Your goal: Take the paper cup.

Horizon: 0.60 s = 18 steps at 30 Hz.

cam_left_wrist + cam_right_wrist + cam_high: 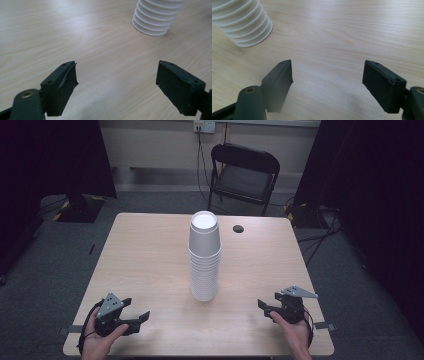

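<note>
- I have the left gripper (135, 312) low over the near left corner of the table (150, 250), held in my left hand (97, 342).
- Its jaws stand wide apart with nothing between them; in the left gripper view I see bare wood in the gap.
- I have the right gripper (264, 306) near the right front edge, in my right hand (295, 335).
- Its jaws are also spread wide and empty; the right gripper view shows only tabletop between the two black pads.
- The cup stack (204, 256) stands upright about mid-table, between the two grippers and a little farther from me than either.
- It is a tall nest of white cups, rims ribbed one over the other, the top cup mouth up.
- Neither gripper touches the stack; both sit well apart from it.
- In the left gripper view the stack's base (156, 18) is at the upper right, ahead of the jaws and off to one side.
- In the right gripper view the base (243, 23) is at the upper left, likewise ahead and to the side.
- A small dark hole (238, 228) sits in the tabletop behind and right of the stack.
- A black folding chair (243, 175) stands beyond the far edge.
</note>
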Each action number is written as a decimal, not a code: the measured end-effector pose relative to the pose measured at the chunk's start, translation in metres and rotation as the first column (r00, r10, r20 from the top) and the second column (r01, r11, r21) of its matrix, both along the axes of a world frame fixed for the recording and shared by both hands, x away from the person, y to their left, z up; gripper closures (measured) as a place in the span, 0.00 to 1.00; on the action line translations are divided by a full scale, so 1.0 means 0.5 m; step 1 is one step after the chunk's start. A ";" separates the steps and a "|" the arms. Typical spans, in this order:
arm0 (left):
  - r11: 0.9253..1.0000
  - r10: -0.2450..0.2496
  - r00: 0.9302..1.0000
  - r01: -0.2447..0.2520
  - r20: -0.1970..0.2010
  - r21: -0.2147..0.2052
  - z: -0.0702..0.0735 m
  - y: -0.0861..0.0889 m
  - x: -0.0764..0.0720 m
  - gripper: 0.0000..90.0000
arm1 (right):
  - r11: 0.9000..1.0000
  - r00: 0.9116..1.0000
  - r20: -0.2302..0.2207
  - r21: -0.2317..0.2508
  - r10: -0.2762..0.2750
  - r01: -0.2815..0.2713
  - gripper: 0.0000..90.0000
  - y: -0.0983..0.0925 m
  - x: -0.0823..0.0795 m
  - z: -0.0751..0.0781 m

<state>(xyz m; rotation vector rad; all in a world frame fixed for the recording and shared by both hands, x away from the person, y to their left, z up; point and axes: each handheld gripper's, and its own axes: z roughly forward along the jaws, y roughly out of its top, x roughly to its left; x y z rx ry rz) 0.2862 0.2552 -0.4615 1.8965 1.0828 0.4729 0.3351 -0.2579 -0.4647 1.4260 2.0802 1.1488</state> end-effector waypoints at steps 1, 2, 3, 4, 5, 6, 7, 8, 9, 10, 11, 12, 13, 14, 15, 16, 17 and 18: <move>1.000 0.001 1.000 -0.001 -0.002 -0.003 -0.001 -0.001 0.000 0.19 | 1.000 1.000 0.007 0.005 0.002 -0.002 0.26 0.000 0.000 0.001; 1.000 -0.002 1.000 0.002 -0.002 -0.002 -0.001 -0.001 0.001 0.19 | 1.000 1.000 0.006 0.007 0.005 -0.005 0.26 0.000 0.000 0.002; 1.000 -0.002 1.000 0.002 -0.002 -0.002 -0.001 -0.001 0.001 0.18 | 1.000 1.000 0.006 0.007 0.005 -0.005 0.26 0.000 0.000 0.002; 1.000 -0.002 1.000 0.003 0.002 -0.008 -0.001 -0.001 0.002 0.18 | 1.000 1.000 0.015 0.015 0.011 -0.012 0.26 0.002 0.000 0.005; 1.000 -0.008 1.000 0.008 0.008 -0.015 0.000 -0.001 0.002 0.18 | 1.000 1.000 0.020 0.018 0.014 -0.014 0.26 0.003 0.000 0.006; 1.000 -0.006 1.000 0.006 0.009 -0.020 0.001 -0.002 0.003 0.18 | 1.000 1.000 0.019 0.023 0.016 -0.016 0.25 0.004 0.000 0.007; 1.000 -0.005 1.000 0.006 0.011 -0.014 0.001 -0.002 0.005 0.18 | 0.999 0.999 0.016 0.025 0.027 -0.028 0.25 0.007 0.000 0.009; 1.000 -0.005 1.000 0.005 0.007 -0.017 0.000 -0.003 0.006 0.18 | 0.999 0.999 0.021 0.025 0.039 -0.040 0.24 0.010 0.000 0.010; 1.000 -0.006 1.000 0.006 0.005 -0.009 -0.001 -0.003 0.007 0.18 | 0.999 0.999 0.028 0.029 0.045 -0.046 0.24 0.013 -0.001 0.013; 1.000 -0.007 1.000 0.007 -0.002 -0.012 -0.003 -0.004 0.008 0.18 | 0.998 0.998 0.031 0.034 0.054 -0.055 0.24 0.016 -0.001 0.015; 1.000 -0.008 1.000 0.008 -0.002 -0.005 -0.004 -0.004 0.008 0.18 | 0.997 0.998 0.035 0.035 0.061 -0.062 0.23 0.018 -0.001 0.016; 1.000 -0.007 1.000 0.007 -0.004 -0.007 -0.004 -0.004 0.008 0.18 | 0.997 0.997 0.040 0.035 0.068 -0.069 0.23 0.021 -0.002 0.017; 1.000 -0.006 1.000 0.005 -0.005 -0.011 -0.003 -0.005 0.007 0.18 | 0.996 0.996 0.043 0.038 0.077 -0.078 0.23 0.023 -0.003 0.019; 1.000 -0.006 1.000 0.006 -0.003 -0.008 -0.002 -0.005 0.006 0.18 | 0.996 0.996 0.045 0.035 0.083 -0.085 0.23 0.026 -0.004 0.020; 1.000 -0.006 1.000 0.006 -0.003 -0.008 -0.002 -0.005 0.006 0.18 | 0.995 0.995 0.048 0.033 0.088 -0.089 0.23 0.028 -0.005 0.021; 1.000 -0.007 1.000 0.007 0.002 -0.004 -0.001 -0.005 0.005 0.18 | 0.995 0.995 0.048 0.033 0.088 -0.089 0.23 0.028 -0.005 0.021; 1.000 -0.001 1.000 0.001 0.001 -0.010 -0.001 -0.004 0.004 0.18 | 0.994 0.994 0.046 0.039 0.101 -0.103 0.23 0.032 -0.007 0.024; 1.000 -0.003 1.000 0.003 0.001 -0.006 -0.001 -0.004 0.004 0.18 | 0.994 0.993 0.049 0.036 0.105 -0.107 0.23 0.034 -0.009 0.025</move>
